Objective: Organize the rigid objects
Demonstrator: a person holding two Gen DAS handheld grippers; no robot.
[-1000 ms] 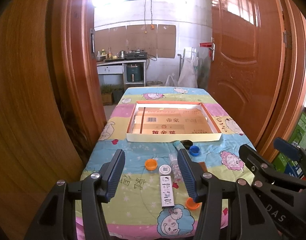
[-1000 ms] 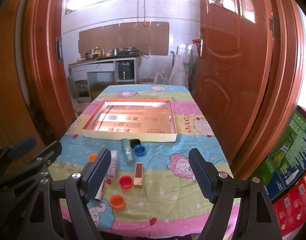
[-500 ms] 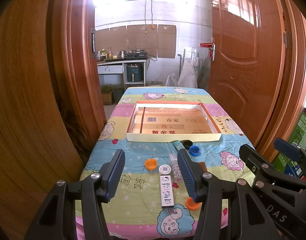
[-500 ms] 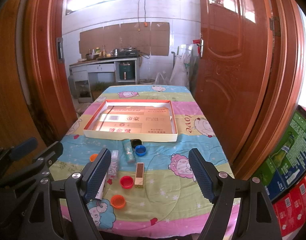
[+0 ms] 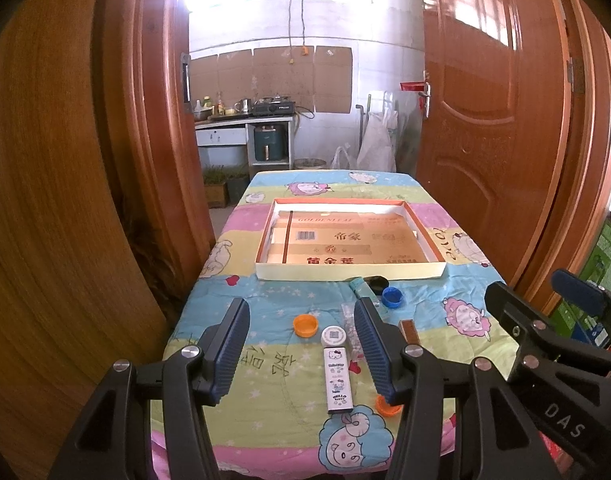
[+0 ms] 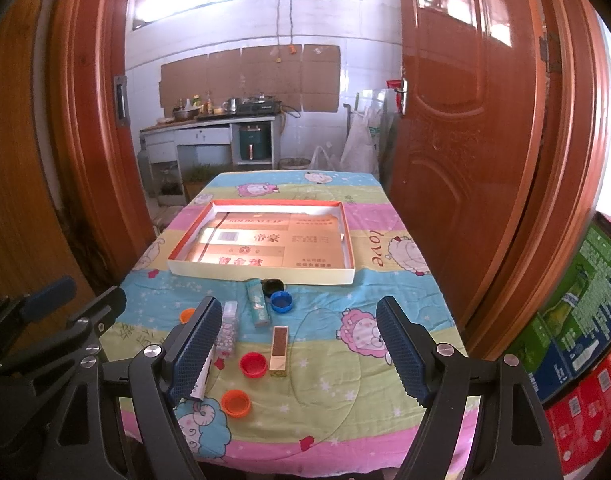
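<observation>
Two grippers hang wide and empty above the near table edge: the left gripper (image 5: 301,344) over the white Hello Kitty box (image 5: 337,380), the right gripper (image 6: 297,348) over the red cap (image 6: 253,364) and brown stick box (image 6: 279,346). These look light, stiff and slick; the boxes are best pinched across their long sides. Beyond them, the shallow tray (image 6: 261,276) holds only its printed cardboard liner.

Table (image 6: 385,384) w/ cartoon cloth – shallow tray (image 6: 261,272) at back, caps, small boxes nearer front.
</observation>
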